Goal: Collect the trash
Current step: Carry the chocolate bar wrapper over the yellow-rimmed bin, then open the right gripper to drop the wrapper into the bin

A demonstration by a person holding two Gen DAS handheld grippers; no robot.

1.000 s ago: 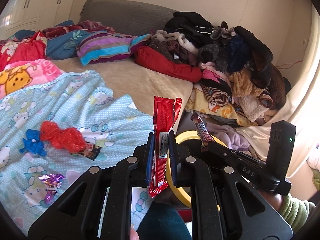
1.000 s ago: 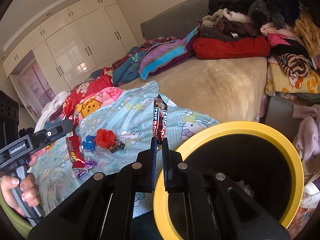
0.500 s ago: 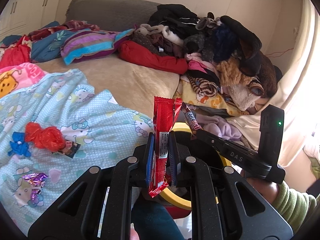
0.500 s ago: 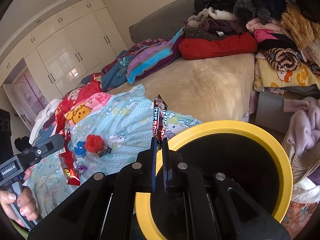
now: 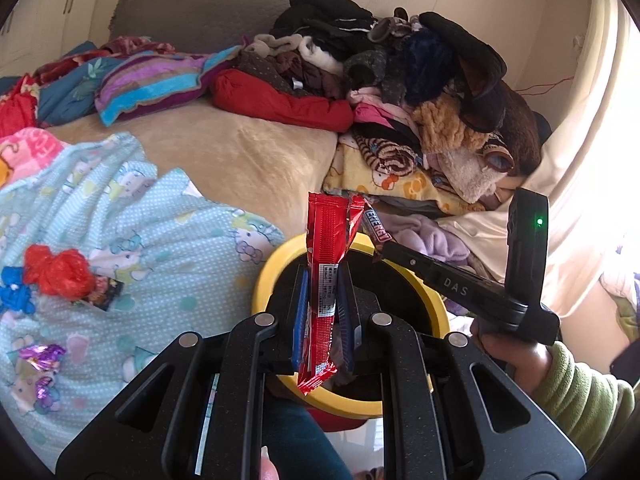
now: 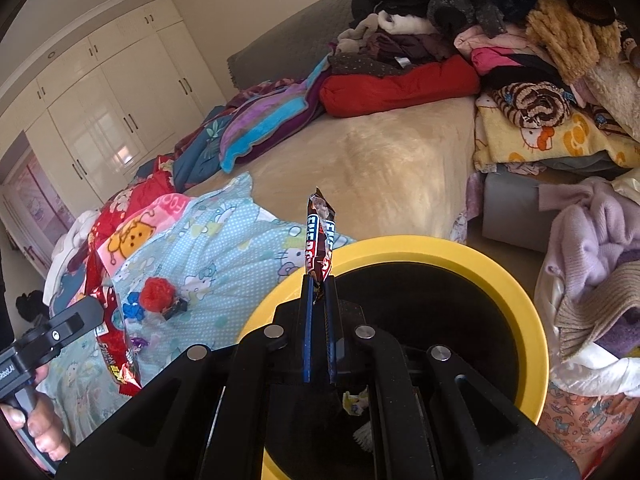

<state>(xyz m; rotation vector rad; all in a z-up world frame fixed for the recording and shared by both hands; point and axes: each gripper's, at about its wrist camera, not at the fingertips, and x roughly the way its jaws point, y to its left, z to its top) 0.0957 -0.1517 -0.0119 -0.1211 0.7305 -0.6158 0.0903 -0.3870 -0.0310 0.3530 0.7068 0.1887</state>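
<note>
Both grippers have come closer to the yellow-rimmed bin (image 6: 516,288) since one second ago, and the bin now takes more place in both views. Clamped between the narrow jaws of the left gripper (image 5: 322,300) is a red wrapper (image 5: 326,240), which stands upright in front of the bin rim, its lower end hanging under the fingers. In the same way, the right gripper (image 6: 318,312) has its jaws pressed together on a dark snack wrapper (image 6: 320,240) that points up, just at the near edge of the bin. Some small paper scraps (image 6: 354,398) lie inside the bin. More trash remains on the light blue blanket (image 5: 168,248): a red plastic bag (image 5: 56,270), a blue piece (image 5: 14,290), a dark packet (image 5: 102,292) and a purple foil wrapper (image 5: 42,356).
</note>
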